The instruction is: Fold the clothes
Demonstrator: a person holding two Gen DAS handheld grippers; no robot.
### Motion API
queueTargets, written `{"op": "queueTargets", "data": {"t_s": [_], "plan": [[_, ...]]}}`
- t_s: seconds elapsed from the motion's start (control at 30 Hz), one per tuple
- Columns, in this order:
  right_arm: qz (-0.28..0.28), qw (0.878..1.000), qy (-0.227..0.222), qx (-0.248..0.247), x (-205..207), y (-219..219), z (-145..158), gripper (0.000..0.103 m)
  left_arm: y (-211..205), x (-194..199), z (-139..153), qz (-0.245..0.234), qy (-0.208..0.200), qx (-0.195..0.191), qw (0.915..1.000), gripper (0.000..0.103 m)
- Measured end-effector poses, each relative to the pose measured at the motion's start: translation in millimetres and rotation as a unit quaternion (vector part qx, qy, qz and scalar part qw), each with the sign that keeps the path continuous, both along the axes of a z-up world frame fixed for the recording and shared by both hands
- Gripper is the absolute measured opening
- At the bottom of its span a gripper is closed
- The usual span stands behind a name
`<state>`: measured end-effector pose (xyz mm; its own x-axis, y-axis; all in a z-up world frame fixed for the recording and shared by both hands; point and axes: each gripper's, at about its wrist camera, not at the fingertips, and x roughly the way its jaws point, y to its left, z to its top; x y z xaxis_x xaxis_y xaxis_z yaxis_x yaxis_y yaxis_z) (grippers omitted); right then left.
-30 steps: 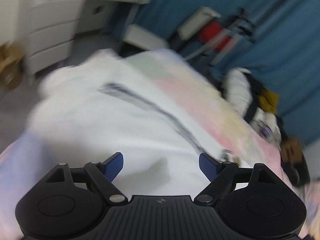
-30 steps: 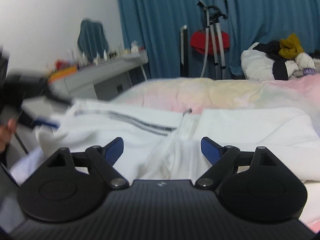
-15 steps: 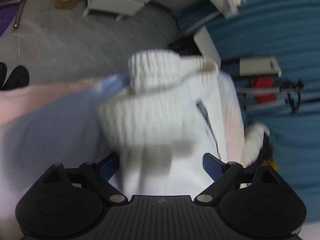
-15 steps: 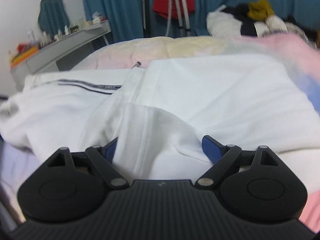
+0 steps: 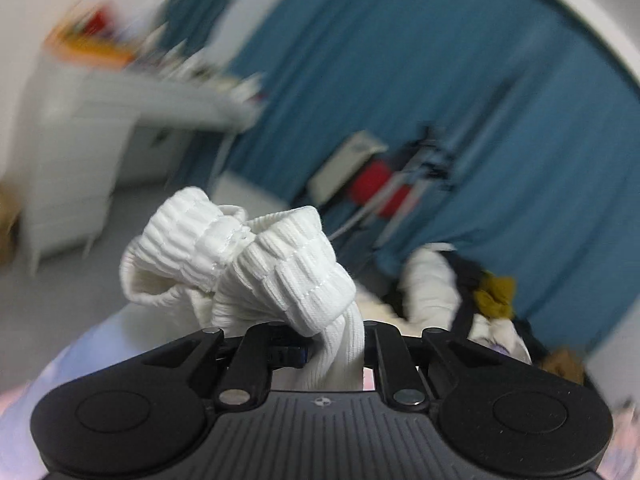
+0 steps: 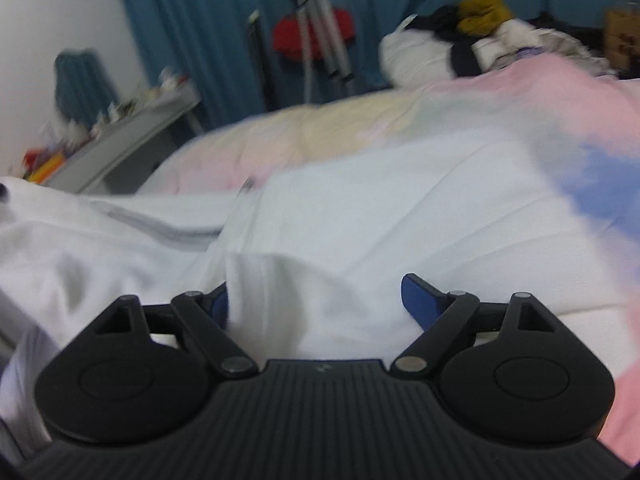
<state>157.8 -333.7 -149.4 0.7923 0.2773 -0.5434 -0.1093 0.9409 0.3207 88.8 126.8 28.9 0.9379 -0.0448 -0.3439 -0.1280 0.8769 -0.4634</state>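
A white zip-up garment lies spread on the pastel bed cover, with a dark-edged zipper line at its left. My left gripper is shut on the garment's white ribbed cuff and holds it lifted, bunched above the jaws. My right gripper is open, low over the garment, with a raised fold of white cloth between its blue fingers.
A pile of white, black and mustard clothes sits at the far side of the bed. A tripod with a red item stands by the blue curtain. A white desk with clutter is at the left.
My left gripper has closed on the ribbed cuff and swung up from facing the floor to facing the curtain. My right gripper has edged forward over the fold, still open.
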Motion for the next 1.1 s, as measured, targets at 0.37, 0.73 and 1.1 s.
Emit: {"op": "queueTargets", "data": {"t_s": [0.37,0.73,1.1], "plan": [[-0.169,0.980,-0.008,0.109,-30,-136,36,0.086,-309,35,10,-0.150,-0.131,0.145,0.9692,0.014],[-0.230,0.942,0.021,0.246,-42,-237,-1,0.088,-464,42,-162,-0.296,-0.059,0.343,0.8893,0.017],[-0.106,0.953,0.039,0.281,-14,-207,-2,0.088,-390,7,-159,-0.363,-0.074,0.456,0.8096,0.075]]}}
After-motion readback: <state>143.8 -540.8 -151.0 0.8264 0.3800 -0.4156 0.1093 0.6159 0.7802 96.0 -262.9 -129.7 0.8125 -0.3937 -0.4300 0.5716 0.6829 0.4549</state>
